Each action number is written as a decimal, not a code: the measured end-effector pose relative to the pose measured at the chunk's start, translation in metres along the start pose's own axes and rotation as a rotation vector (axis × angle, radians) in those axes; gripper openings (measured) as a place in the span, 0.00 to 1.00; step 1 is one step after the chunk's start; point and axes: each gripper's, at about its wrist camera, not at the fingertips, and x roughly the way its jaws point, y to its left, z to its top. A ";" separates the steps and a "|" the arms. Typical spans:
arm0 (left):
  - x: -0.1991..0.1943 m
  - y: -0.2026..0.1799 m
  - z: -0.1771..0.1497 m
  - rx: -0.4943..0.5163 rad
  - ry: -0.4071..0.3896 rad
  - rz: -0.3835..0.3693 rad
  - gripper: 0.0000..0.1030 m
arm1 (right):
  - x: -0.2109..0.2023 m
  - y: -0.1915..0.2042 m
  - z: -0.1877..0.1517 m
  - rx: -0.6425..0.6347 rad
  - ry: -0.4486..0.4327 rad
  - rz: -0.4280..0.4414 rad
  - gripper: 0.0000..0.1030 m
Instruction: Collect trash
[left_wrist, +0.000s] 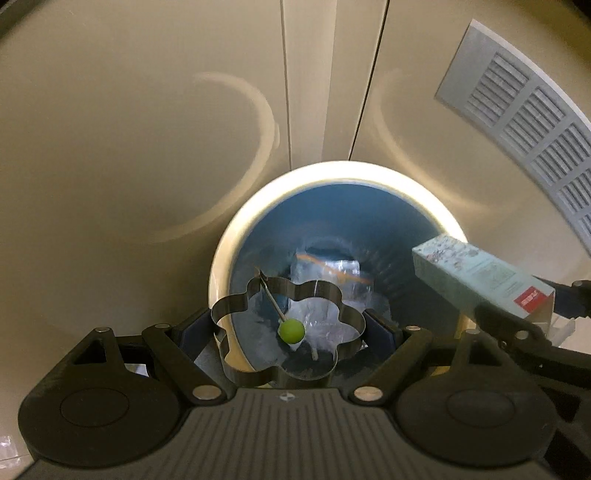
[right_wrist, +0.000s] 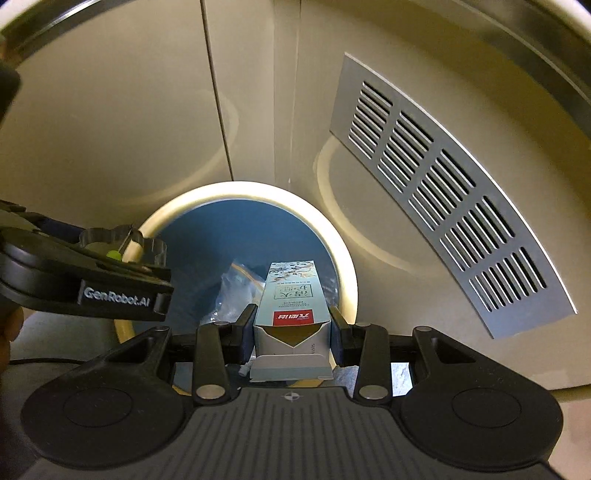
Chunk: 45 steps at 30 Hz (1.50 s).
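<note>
One carton (right_wrist: 291, 295) clamped in right gripper (right_wrist: 291, 332), long axis toward twelve o'clock over bin (right_wrist: 347, 266); left gripper (left_wrist: 290, 328) clamped on one flower-shaped ring (left_wrist: 236, 306).

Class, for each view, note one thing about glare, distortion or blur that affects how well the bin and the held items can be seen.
Left wrist view: the bin rim glares white; the carton is slightly blurred. Right wrist view: fisheye bends the vent grille into an arc; the carton between the pads is sharp.

Both wrist views steeply downward, close above shared bin (left_wrist: 236, 236), side by side
</note>
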 end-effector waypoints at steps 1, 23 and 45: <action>0.004 -0.001 0.001 -0.001 0.011 0.005 0.87 | 0.003 0.002 0.003 -0.005 0.006 -0.001 0.40; 0.015 -0.007 0.005 0.113 0.111 -0.034 1.00 | 0.000 -0.005 0.004 0.000 0.034 -0.017 0.77; -0.133 0.001 -0.074 0.107 -0.202 0.059 1.00 | -0.146 -0.005 -0.060 -0.089 -0.321 -0.008 0.92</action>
